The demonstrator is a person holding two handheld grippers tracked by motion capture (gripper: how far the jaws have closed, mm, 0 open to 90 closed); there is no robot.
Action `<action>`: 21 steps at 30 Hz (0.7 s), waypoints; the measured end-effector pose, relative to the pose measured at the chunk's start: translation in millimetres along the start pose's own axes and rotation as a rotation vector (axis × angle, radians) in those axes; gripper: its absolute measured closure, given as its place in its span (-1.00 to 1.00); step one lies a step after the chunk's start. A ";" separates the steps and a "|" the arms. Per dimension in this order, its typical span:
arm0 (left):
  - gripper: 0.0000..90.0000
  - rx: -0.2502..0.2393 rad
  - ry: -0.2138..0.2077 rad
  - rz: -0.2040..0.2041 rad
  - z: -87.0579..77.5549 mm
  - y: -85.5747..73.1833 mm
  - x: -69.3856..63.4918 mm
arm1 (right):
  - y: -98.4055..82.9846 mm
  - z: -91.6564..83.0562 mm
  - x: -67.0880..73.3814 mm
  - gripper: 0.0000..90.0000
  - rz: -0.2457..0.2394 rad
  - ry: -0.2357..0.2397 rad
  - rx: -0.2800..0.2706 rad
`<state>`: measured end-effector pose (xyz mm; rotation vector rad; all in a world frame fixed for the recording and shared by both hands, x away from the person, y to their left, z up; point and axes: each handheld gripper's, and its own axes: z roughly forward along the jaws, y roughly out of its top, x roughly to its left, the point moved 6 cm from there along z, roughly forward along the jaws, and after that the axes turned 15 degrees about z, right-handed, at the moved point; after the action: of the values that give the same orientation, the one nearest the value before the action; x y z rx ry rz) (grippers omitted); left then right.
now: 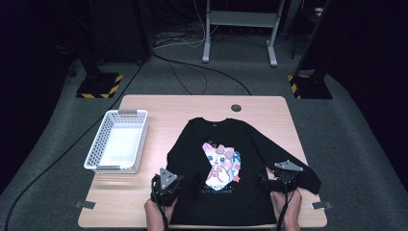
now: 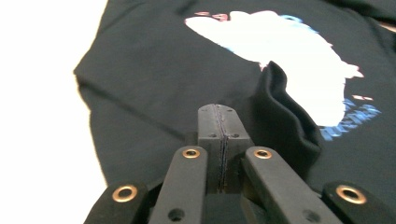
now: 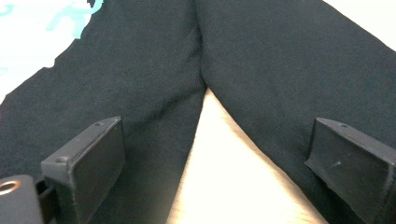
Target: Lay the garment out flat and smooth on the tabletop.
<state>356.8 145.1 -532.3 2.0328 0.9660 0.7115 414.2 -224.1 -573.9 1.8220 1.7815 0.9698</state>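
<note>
Left tongs (image 2: 219, 135) pinch a fold of the black shirt (image 1: 226, 159); right tongs (image 3: 215, 158) gape wide over its sleeve (image 3: 289, 70). A white basket (image 1: 118, 139) sits left on the table (image 1: 163, 108).

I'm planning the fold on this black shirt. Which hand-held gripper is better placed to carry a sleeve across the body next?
Probably the left hand-held gripper: its jaws are shut, seemingly pinching the bunched sleeve over the shirt. The right hand-held gripper stands open over the gap between body and sleeve.
</note>
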 end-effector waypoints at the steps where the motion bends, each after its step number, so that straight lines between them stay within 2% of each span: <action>1: 0.99 0.005 0.002 -0.006 -1.2 -2.0 3.6 | 0.0 0.0 0.0 -0.91 0.000 0.000 0.000; 3: 0.94 0.011 -0.008 -0.015 -1.2 -2.7 3.6 | 0.0 0.0 0.0 -0.91 0.000 -0.001 0.000; 4: 0.86 0.016 -0.025 -0.003 -0.1 -1.3 -0.1 | 0.1 0.1 0.0 -0.91 0.001 -0.001 0.000; 6: 0.90 0.008 -0.033 0.027 2.4 3.4 -9.2 | 0.0 0.0 0.1 -0.91 0.001 -0.002 0.000; 8: 0.96 0.000 -0.049 0.036 5.9 5.9 -14.6 | 0.0 -0.1 0.1 -0.91 0.001 -0.002 -0.001; 12: 0.99 0.003 -0.064 0.021 9.6 3.8 -14.8 | 0.0 -0.1 0.0 -0.91 0.001 -0.001 -0.001; 13: 0.88 0.004 -0.074 0.012 10.2 3.3 -15.1 | 0.0 -0.1 0.0 -0.91 0.001 0.000 -0.001; 15: 0.45 0.017 -0.107 -0.009 12.3 1.6 -15.9 | -0.1 -0.2 0.0 -0.90 0.002 0.000 -0.001; 17: 0.21 0.032 -0.145 -0.021 15.2 -0.2 -17.7 | 0.0 -0.2 0.0 -0.90 0.002 -0.001 -0.001; 18: 0.08 0.034 -0.163 -0.042 16.7 -0.8 -18.5 | 0.0 -0.2 0.0 -0.90 0.002 0.000 -0.001; 19: -0.01 0.044 -0.183 -0.052 18.8 -1.5 -18.9 | 0.0 -0.2 -0.1 -0.90 0.002 0.000 -0.001; 21: -0.13 0.061 -0.188 -0.063 22.6 -2.2 -20.0 | 0.0 -0.3 -0.1 -0.90 0.003 0.000 -0.002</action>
<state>361.3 120.7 -549.8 2.0710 0.9467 0.4528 414.0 -224.2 -573.8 1.8239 1.7781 0.9719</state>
